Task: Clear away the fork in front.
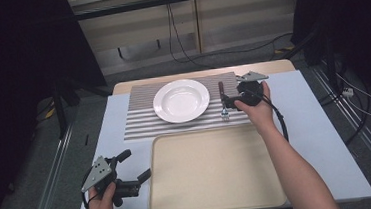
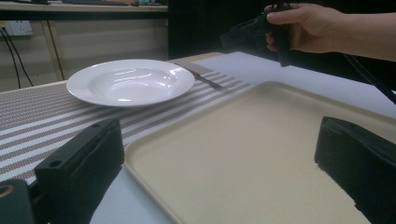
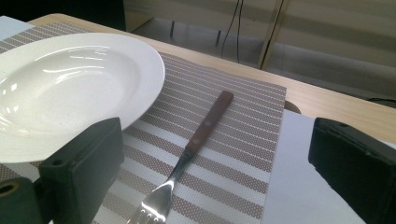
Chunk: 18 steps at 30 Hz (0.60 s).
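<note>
Left gripper: we see it at the near left corner of the table, just left of the tray's near left edge; its jaws stand wide apart and hold nothing.
Tray: beige and bare, it takes the near middle of the table; its near rim reaches the table's near edge, its far rim runs just beside the placemat's near edge.
Open room: we find bare table right of the tray and right of the placemat, and a narrower strip left of the tray.
Placemat: striped brown and white, far of the tray, reaching close to the table's far edge.
Plate: white, deep, on the placemat's middle.
Fork: it lies flat on the placemat, right of the plate and apart from it; brown wooden handle pointing far, shiny metal tines pointing near.
Right gripper: we see it over the fork, jaws open on either side of it, not closed on it.
</note>
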Each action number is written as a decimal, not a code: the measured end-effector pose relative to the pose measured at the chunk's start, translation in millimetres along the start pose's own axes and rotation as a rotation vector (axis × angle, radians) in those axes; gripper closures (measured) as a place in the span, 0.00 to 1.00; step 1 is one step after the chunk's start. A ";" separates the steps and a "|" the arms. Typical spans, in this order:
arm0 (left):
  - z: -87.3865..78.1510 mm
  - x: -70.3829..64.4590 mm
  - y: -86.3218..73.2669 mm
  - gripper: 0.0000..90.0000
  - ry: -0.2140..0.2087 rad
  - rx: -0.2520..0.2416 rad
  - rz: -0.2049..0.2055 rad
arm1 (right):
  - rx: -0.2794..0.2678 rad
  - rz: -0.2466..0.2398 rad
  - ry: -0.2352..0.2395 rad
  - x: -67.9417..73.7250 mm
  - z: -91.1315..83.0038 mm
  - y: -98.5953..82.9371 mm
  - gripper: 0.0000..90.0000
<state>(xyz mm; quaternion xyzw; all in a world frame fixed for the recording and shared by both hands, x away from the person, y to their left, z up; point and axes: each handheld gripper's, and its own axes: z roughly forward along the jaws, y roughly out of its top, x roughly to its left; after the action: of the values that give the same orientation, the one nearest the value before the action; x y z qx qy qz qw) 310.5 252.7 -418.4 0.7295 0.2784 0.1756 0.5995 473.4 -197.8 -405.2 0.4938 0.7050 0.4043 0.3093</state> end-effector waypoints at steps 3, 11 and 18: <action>0.5 -0.4 0.0 0.02 -0.002 -0.001 -0.004 | 0.005 0.006 -0.002 -0.4 4.8 0.6 0.04; 0.5 -0.5 0.1 0.02 -0.004 -0.003 -0.005 | 0.055 0.006 -0.013 -0.5 18.6 3.4 0.04; 0.2 0.7 0.0 0.02 -0.003 0.000 0.000 | 0.082 0.001 -0.027 -3.1 28.5 4.9 0.04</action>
<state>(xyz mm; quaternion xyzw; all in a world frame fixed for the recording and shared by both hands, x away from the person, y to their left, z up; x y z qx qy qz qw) 311.2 252.9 -418.4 0.7297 0.2773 0.1744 0.6002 500.4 -192.4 -414.5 0.5118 0.7165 0.3685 0.2982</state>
